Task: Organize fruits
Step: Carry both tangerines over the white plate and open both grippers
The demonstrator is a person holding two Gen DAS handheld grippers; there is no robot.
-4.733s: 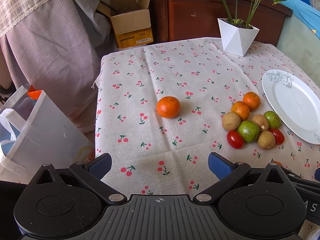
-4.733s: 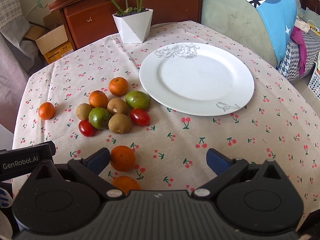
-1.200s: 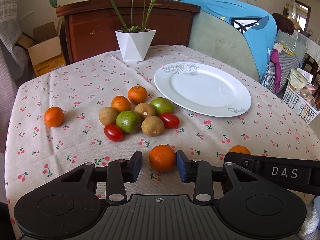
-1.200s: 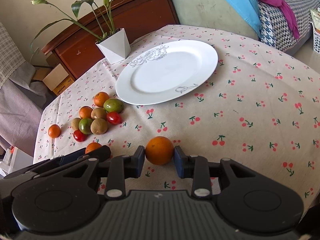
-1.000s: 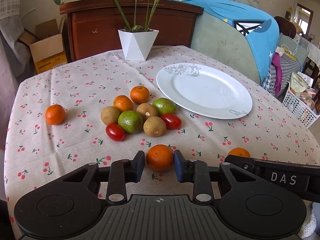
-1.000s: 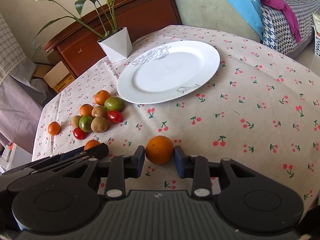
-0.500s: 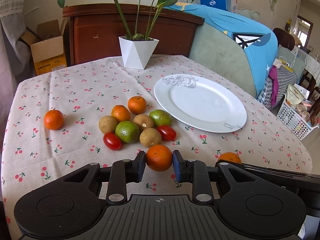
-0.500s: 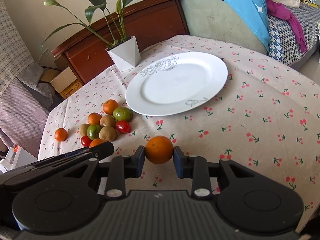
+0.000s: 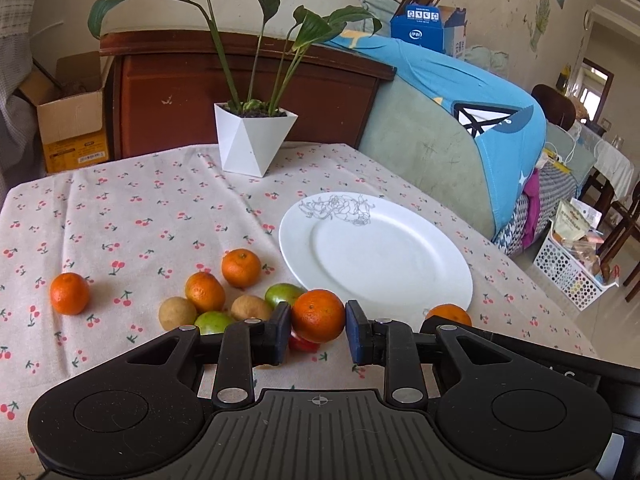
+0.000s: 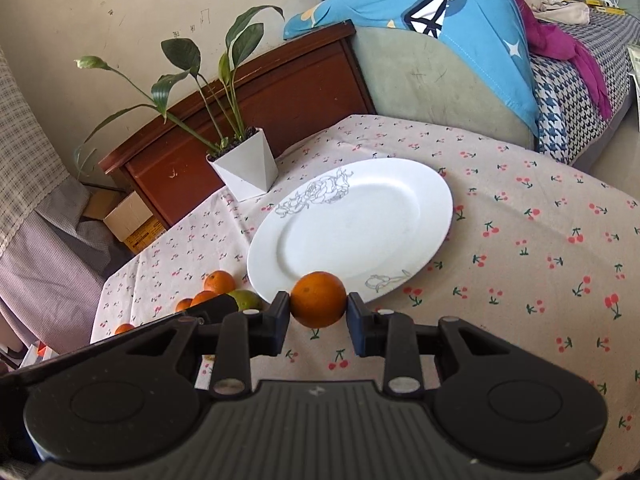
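One orange point(image 9: 318, 315) clamped in the left claw point(image 9: 318, 330), another orange point(image 10: 318, 299) clamped in the right claw point(image 10: 318, 316), both held above the worktop point(image 9: 160, 208) at the near edge of the white plate point(image 9: 376, 256). Loose fruit pile point(image 9: 224, 300) left of the plate; potted plant point(image 9: 256, 140) at the far side.

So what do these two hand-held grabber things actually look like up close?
Both look alike: the left gripper and right gripper are matte black plastic, with a ribbed centre panel, a round disc on each side, silver rivets on the linkage bars, and two dark blue fingers. No cables, hands or sleeves show.
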